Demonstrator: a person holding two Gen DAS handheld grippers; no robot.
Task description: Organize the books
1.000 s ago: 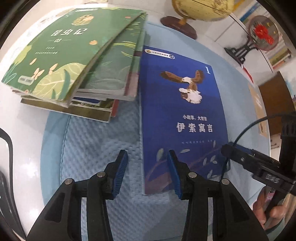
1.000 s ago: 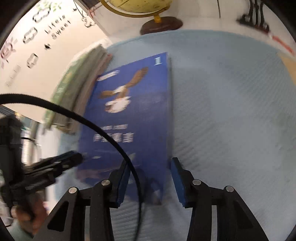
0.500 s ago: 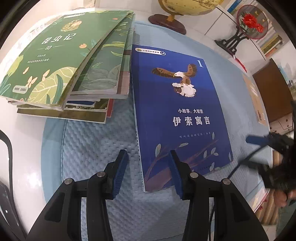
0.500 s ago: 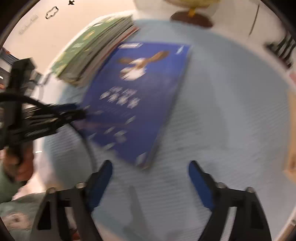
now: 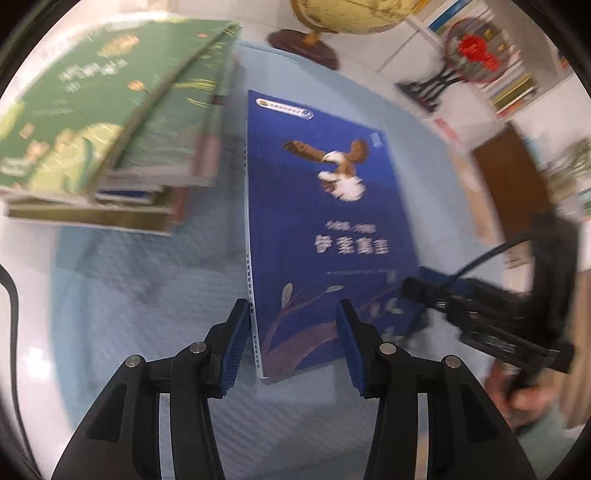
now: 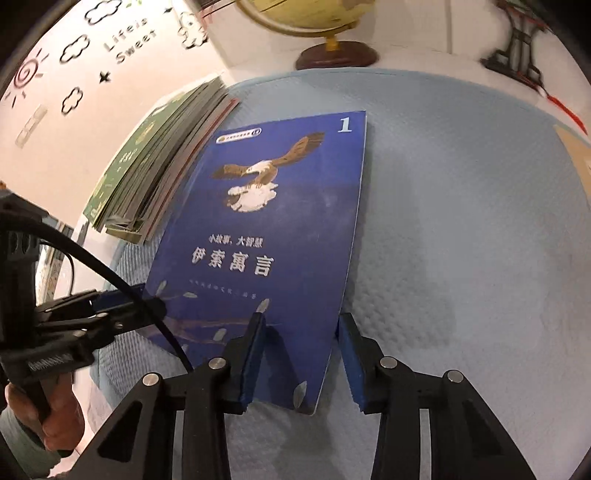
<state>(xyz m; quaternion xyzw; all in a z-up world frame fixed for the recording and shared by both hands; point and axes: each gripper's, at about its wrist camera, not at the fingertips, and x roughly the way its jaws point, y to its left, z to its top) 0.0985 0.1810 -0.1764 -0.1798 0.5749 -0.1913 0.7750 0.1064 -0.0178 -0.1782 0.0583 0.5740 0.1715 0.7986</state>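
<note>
1. Mat (image 6: 461, 221): pale blue, bearing the book and one edge of the stack.
2. Stack (image 5: 110, 140): green-covered books, just left of the book.
3. Book (image 6: 273, 229): blue, flat on the mat.
4. Left gripper (image 5: 291, 343): fingers spread, straddling the book's near-left corner; pads clear.
5. Right gripper (image 6: 301, 354): jaws closing astride the book's near-right corner; pads apart from it.

Blue book (image 6: 280, 236): deep blue cover bearing a brown-and-white eagle, white lettering, a white numeral and pale leaves. Stack of books (image 5: 110, 140): green top cover with leaf patterns in lighter green and cream. Mat (image 6: 461, 221): pale blue, finely quilted texture. Globe (image 6: 314, 18): yellow, on a dark brown base. Gripper fingers (image 5: 232, 343): black with blue pads.
</note>
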